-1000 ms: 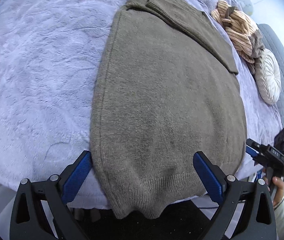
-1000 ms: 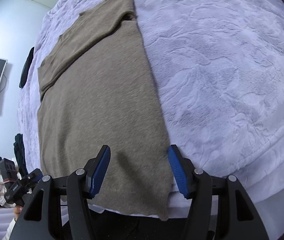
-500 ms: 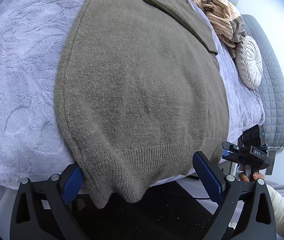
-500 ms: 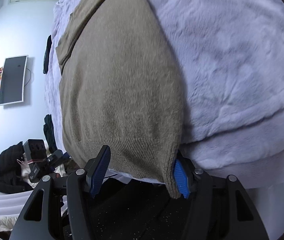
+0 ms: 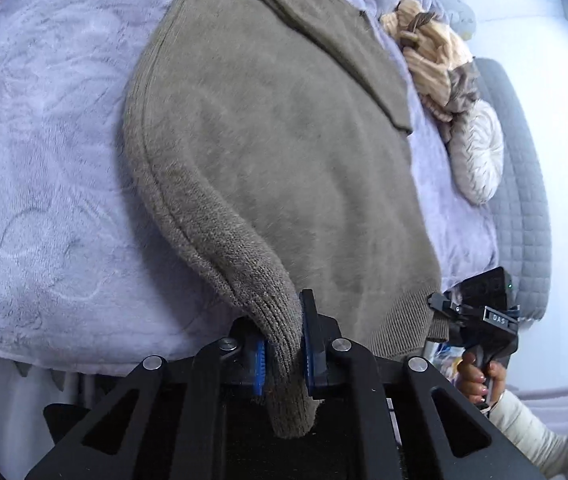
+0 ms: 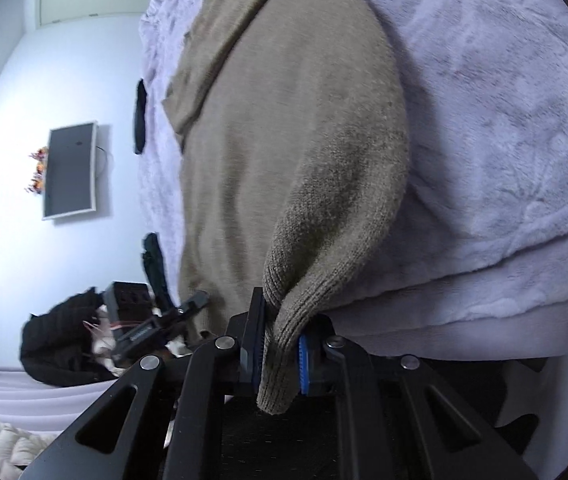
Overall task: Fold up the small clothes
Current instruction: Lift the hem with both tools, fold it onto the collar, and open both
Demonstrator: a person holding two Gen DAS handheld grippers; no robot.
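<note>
Both tongs [image 5: 282, 356] now on sweater [image 5: 284, 152]

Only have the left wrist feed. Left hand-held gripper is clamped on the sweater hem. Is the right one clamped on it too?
Observer: Yes. In the right wrist view the right hand-held gripper is shut on the sweater, at the hem corner on its side.
Operator: Is the hem bunched or flat there?
Observer: Bunched. The ribbed hem folds into a narrow roll between the blue pads, with its end hanging below them.
Operator: Anything off that side of the bed?
Observer: A flat screen hangs on the wall, and a black garment lies heaped low down beside the bed.
</note>
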